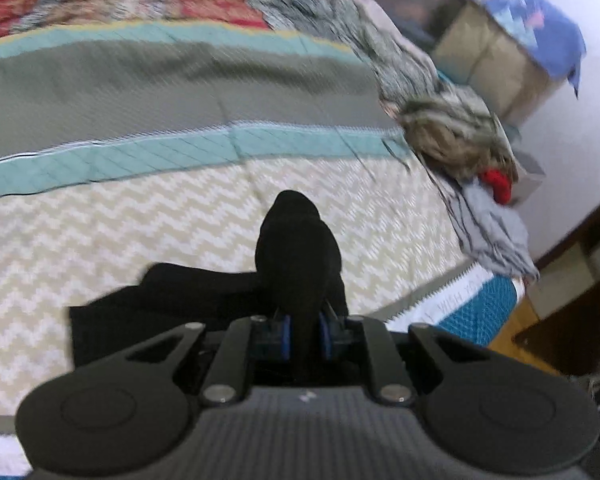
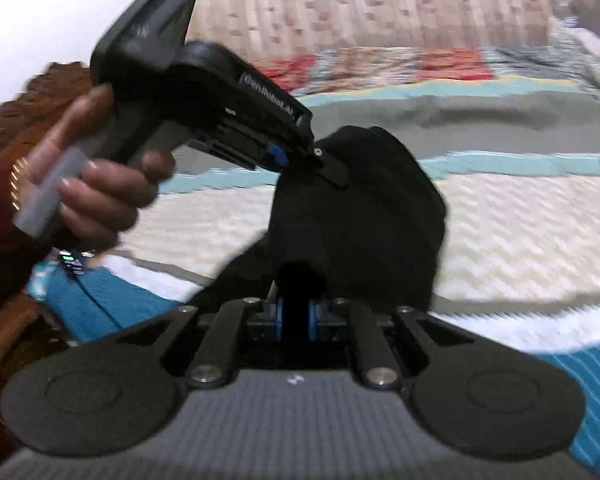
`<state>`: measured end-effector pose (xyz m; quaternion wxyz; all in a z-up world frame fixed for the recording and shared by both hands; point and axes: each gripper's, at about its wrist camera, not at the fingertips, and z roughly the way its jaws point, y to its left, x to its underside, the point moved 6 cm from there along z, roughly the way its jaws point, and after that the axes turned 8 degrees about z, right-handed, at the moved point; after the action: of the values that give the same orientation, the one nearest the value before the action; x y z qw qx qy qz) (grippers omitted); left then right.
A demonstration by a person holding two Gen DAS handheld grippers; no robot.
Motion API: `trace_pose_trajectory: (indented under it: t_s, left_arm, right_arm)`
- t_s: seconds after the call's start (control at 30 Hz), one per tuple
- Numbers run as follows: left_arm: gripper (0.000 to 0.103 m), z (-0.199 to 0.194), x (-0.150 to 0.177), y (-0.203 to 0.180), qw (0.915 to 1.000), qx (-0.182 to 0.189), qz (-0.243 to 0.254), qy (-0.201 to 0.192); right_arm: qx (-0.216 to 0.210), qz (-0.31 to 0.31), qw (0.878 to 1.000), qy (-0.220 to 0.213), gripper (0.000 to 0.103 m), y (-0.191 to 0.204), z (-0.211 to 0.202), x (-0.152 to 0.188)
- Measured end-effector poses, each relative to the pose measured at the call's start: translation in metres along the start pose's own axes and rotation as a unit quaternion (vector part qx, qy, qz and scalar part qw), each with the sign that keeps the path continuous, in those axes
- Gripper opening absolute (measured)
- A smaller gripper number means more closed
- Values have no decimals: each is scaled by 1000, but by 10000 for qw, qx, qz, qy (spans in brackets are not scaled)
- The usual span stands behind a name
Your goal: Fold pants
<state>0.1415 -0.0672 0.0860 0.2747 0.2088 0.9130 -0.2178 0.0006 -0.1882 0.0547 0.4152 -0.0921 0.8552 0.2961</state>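
The black pants (image 1: 296,256) hang bunched between my two grippers above the bed. My left gripper (image 1: 304,336) is shut on a fold of the black cloth, which covers its fingers. In the right wrist view the pants (image 2: 360,216) drape down from both grips. My right gripper (image 2: 296,320) is shut on another fold of them. The left gripper (image 2: 328,168), held by a hand (image 2: 100,184), shows there at upper left, pinching the pants' top edge.
The bed has a chevron-pattern cream quilt (image 1: 140,216) with teal and grey bands (image 1: 180,92). A pile of clothes (image 1: 456,136) lies at the bed's right edge. A blue cloth covers boxes (image 1: 496,48) by the wall. Wooden furniture (image 1: 572,300) stands at right.
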Motion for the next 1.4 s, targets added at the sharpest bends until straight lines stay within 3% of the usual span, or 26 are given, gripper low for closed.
trace_pose_trajectory:
  t_s: [0.13,0.27,0.37,0.43,0.5,0.53,0.6,0.67,0.73,0.87,0.93,1.03,1.13,1.23,1.3,1.4]
  left_arm:
    - [12,-28,20,49,9987,-289,-393,-158]
    - [13,-30,52,98,9943,-566,-905,-63]
    - [17,-11,76,129,9895,-789,-1208,111]
    - [22,15,93,146,9849,-973,-1377,393]
    - [31,35,109,154,9820,-1071,-1448,570]
    - [39,36,111,155,9818,-1126,-1466,433]
    - [44,30,108,154,9828,-1160,-1403,309]
    - [46,17,102,153,9837,-1204,-1329,139]
    - [46,-6,98,155,9819,-1313,-1352,-178]
    - [46,-41,86,139,9818,-900,-1477,-790]
    - [46,-48,83,112,9871,-604,-1121,-968]
    - [46,-39,90,74,9936,-403,-482,-934]
    - [46,-19,106,57,9961,-589,-33,-654]
    - [46,0,128,62,9965,-790,-75,-246]
    - [47,6,145,70,9933,-1156,-14,-97]
    - [46,8,155,79,9919,-1257,-75,-166]
  right_arm:
    - [-549,-71,9980,307,14,34,27,-10]
    - [-837,-356,9929,763,14,64,67,-6]
    - [-846,-447,9874,1260,16,73,104,12]
    - [-748,-474,9813,1707,31,71,130,29]
    - [-734,-458,9751,2043,32,69,145,45]
    - [-761,-519,9755,1999,37,70,142,44]
    - [-1182,-564,9725,1926,49,75,122,33]
    - [-1662,-498,9688,1768,49,73,97,20]
    - [-1791,-539,9708,1503,49,65,71,9]
    - [-1226,-484,9864,982,45,34,43,0]
    - [-883,-104,9931,765,34,12,43,-11]
    - [-464,628,9956,520,33,-21,57,-36]
    - [-333,917,9941,483,33,-30,81,-53]
    - [-229,1032,9913,789,33,-32,121,-55]
    - [133,943,9903,1014,31,-36,139,-43]
    - [725,1145,9812,1377,30,-61,169,-27]
